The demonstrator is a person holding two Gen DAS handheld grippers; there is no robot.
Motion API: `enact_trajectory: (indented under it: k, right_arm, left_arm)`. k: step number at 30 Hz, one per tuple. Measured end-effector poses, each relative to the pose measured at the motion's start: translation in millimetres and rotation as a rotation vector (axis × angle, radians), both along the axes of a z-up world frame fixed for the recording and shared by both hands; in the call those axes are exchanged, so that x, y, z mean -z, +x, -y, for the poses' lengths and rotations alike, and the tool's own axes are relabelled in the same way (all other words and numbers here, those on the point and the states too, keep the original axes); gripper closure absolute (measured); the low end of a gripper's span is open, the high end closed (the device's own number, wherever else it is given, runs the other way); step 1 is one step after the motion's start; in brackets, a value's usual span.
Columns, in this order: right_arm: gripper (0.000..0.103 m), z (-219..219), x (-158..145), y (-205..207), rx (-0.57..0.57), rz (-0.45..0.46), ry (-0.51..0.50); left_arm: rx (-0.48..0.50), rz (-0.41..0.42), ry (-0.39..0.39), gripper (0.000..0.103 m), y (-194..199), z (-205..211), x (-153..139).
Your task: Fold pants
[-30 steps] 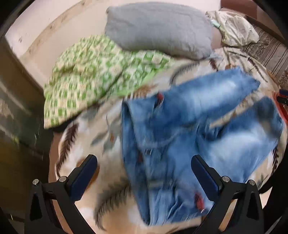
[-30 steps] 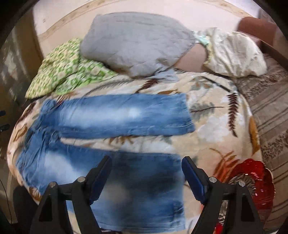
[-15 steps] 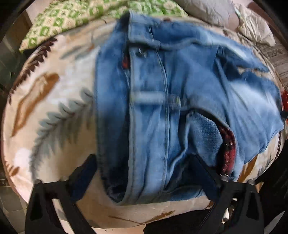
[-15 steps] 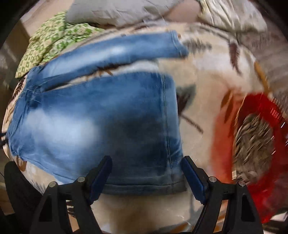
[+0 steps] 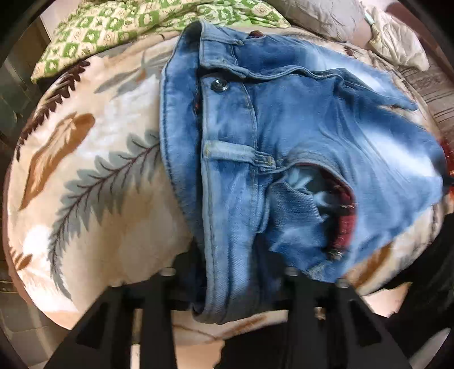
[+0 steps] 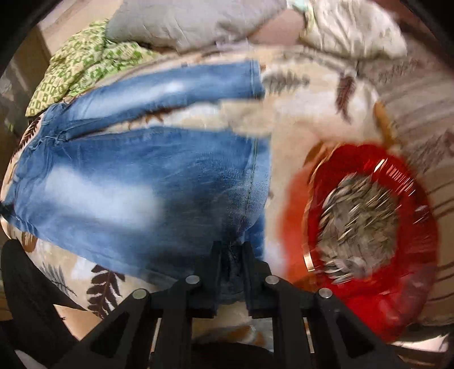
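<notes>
A pair of faded blue jeans (image 5: 283, 147) lies spread on a leaf-patterned blanket (image 5: 93, 176). In the left wrist view the waistband and button face me, and my left gripper (image 5: 229, 272) has closed on the near waistband corner, its fingertips hidden under the denim. In the right wrist view the two legs (image 6: 142, 181) run left to right, and my right gripper (image 6: 231, 255) is shut on the near leg's hem corner.
A green patterned cloth (image 5: 136, 25) and a grey pillow (image 6: 184, 20) lie at the far side of the bed. A red bowl of seeds (image 6: 366, 215) sits on the blanket just right of the near hem. A crumpled white cloth (image 6: 354, 31) is far right.
Both grippers dropped to the near edge of the jeans and closed from wide open: the left on the waistband, the right on the leg hem.
</notes>
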State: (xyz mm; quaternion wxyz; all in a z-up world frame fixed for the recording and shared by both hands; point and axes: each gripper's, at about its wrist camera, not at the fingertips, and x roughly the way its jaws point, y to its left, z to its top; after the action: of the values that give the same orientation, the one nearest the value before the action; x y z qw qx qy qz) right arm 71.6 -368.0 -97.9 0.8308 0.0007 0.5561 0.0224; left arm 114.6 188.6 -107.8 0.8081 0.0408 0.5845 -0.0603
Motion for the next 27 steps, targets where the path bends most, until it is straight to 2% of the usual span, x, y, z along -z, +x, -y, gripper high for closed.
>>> enact_trajectory:
  k: [1, 2, 3, 5, 8, 11, 14, 17, 20, 22, 24, 27]
  right_arm:
    - [0.068, -0.6, 7.0, 1.8, 0.020, -0.035, -0.019]
    - [0.045, -1.3, 8.3, -0.1, 0.033, -0.041, -0.044]
    - [0.028, -1.5, 4.3, -3.7, 0.034, -0.024, -0.052]
    - [0.027, -0.9, -14.8, -11.7, 0.015, 0.047, -0.003]
    - [0.025, -1.3, -51.6, -4.7, -0.012, 0.143, 0.019]
    - [0.024, 0.0, -76.8, 22.2, -0.007, 0.199, 0.040]
    - [0.024, -4.0, -90.4, 58.3, 0.000, 0.221, 0.016]
    - [0.024, -0.5, -98.2, 100.9, 0.009, 0.212, 0.022]
    - [0.024, 6.9, -95.3, 136.9, 0.011, 0.181, 0.031]
    - [0.025, 15.3, -84.1, 169.4, 0.025, 0.145, 0.053]
    - [0.024, 22.2, -71.9, 198.3, 0.043, 0.108, 0.067]
    - [0.024, 33.5, -54.1, 237.7, 0.066, 0.065, 0.098]
  left_arm:
    - [-0.022, 0.014, 0.024, 0.039, 0.3, -0.1, -5.8]
    - [-0.047, 0.040, 0.053, 0.020, -1.6, -1.1, -14.4]
    - [-0.063, 0.092, 0.075, 0.013, -4.1, -1.6, -27.1]
    - [-0.052, 0.178, 0.084, 0.012, -3.0, 2.2, -53.0]
    - [0.005, 0.230, 0.076, 0.010, 16.0, 24.1, -82.4]
    - [0.101, 0.269, 0.064, 0.010, 34.1, 63.0, -95.2]
    - [0.237, 0.317, 0.071, 0.010, 65.9, 120.6, -106.0]
    - [0.356, 0.348, 0.092, 0.010, 106.8, 177.3, -102.9]
    - [0.417, 0.309, 0.044, 0.010, 157.4, 224.1, -88.0]
    - [0.455, 0.289, 0.030, 0.010, 192.1, 253.2, -74.0]
    - [0.490, 0.275, 0.049, 0.010, 226.8, 279.4, -58.8]
    - [0.528, 0.257, 0.047, 0.010, 266.3, 305.5, -38.8]
